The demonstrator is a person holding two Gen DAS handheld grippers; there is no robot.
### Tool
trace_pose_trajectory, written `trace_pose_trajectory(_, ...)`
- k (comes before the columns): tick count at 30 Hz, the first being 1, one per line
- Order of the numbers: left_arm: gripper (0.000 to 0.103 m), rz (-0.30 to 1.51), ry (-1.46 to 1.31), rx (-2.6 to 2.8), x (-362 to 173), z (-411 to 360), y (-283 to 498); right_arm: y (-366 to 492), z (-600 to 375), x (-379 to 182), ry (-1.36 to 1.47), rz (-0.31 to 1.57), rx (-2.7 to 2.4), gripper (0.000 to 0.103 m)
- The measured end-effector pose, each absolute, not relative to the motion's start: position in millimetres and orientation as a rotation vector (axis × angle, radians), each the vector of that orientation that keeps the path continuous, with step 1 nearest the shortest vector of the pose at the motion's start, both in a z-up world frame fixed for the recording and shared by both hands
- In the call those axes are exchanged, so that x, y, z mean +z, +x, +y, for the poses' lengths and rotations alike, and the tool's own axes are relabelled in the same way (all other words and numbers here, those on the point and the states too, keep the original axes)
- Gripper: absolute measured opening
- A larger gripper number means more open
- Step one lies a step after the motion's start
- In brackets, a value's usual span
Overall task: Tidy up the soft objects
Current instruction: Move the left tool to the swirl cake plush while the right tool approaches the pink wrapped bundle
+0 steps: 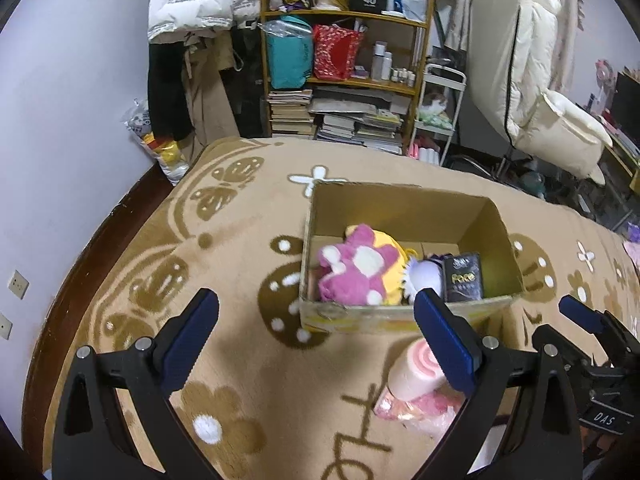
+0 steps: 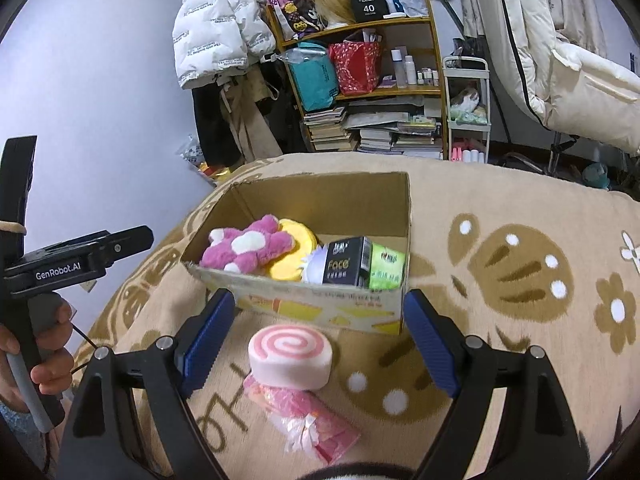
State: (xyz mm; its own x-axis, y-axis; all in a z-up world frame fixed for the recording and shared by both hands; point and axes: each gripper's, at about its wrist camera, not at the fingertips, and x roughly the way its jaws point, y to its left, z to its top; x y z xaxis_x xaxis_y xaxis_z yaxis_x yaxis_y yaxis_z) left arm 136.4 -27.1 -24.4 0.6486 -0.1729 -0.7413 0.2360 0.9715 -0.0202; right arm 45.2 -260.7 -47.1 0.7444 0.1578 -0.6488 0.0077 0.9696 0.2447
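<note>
On the bed, just in front of the box (image 2: 320, 304): both grippers empty, swirl roll (image 2: 290, 362) next up, probably.

Right gripper (image 2: 316, 344) spread wide, nothing between the pads, roll sitting dead centre ahead of it on the blanket (image 2: 520, 208), stacked on a pink packet (image 2: 316, 424). Roll flat side up, tilted a bit, packet's long axis running toward the camera and to the right. Left gripper (image 1: 316, 344) also wide and empty, but off to the side, roll (image 1: 412, 372) half hidden behind its right finger. So right looks nearer and better lined up. Box already holding a pink plush (image 2: 248, 248), yellow cushion (image 2: 292, 256), two packs; room left at the back.
</note>
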Motion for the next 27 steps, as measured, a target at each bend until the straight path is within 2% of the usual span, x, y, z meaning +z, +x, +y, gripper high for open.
trace_pose_trajectory(27, 0.098, 1.023, 0.22, -0.37, -63.9, -69.1, 106.4, 15.1, -247.8, -88.8, 0.234, 0.845, 0.092, 0.09)
